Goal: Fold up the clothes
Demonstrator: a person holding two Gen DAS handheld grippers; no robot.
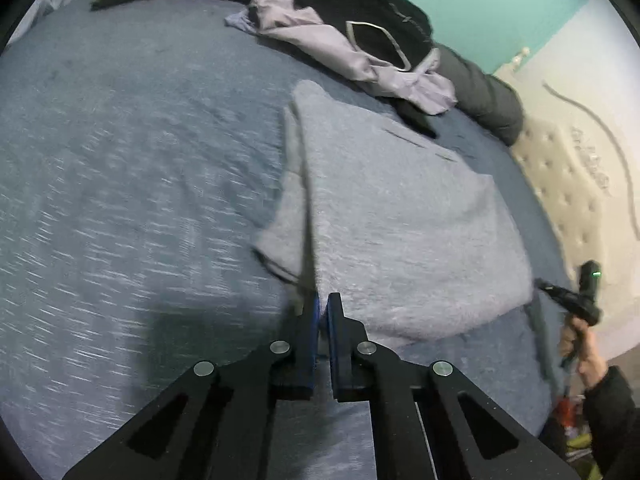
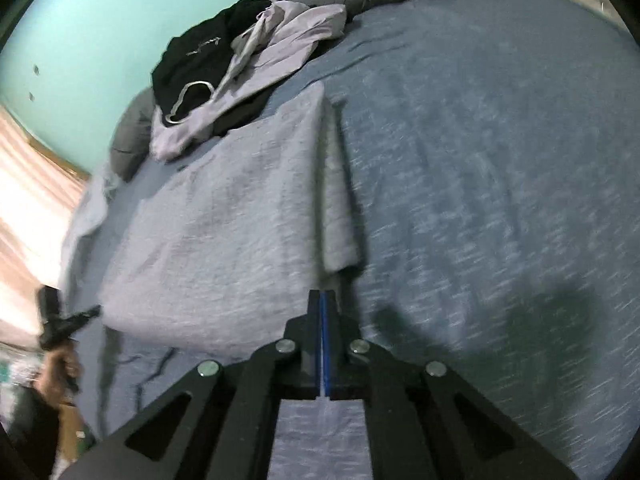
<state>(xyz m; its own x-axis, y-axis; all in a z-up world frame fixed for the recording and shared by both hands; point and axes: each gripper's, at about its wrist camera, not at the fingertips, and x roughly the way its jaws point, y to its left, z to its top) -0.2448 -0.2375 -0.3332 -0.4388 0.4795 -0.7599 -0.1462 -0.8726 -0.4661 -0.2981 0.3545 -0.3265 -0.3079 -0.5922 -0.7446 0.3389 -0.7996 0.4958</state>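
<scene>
A light grey garment (image 1: 400,220) lies spread on the blue bed cover (image 1: 120,180). My left gripper (image 1: 323,304) is shut on the garment's near edge, which rises taut as a thin fold from the fingers. In the right wrist view the same garment (image 2: 224,232) lies to the left, and my right gripper (image 2: 325,300) is shut on its edge, with a narrow strip (image 2: 338,216) stretched up ahead. Each gripper shows at the other view's border: the right one (image 1: 576,300) and the left one (image 2: 64,324), both hand-held.
A pile of black and lilac clothes (image 1: 360,32) lies at the far side of the bed, also in the right wrist view (image 2: 236,72). A dark grey duvet (image 1: 484,96) runs along the teal wall. A tufted headboard (image 1: 560,184) stands to the right.
</scene>
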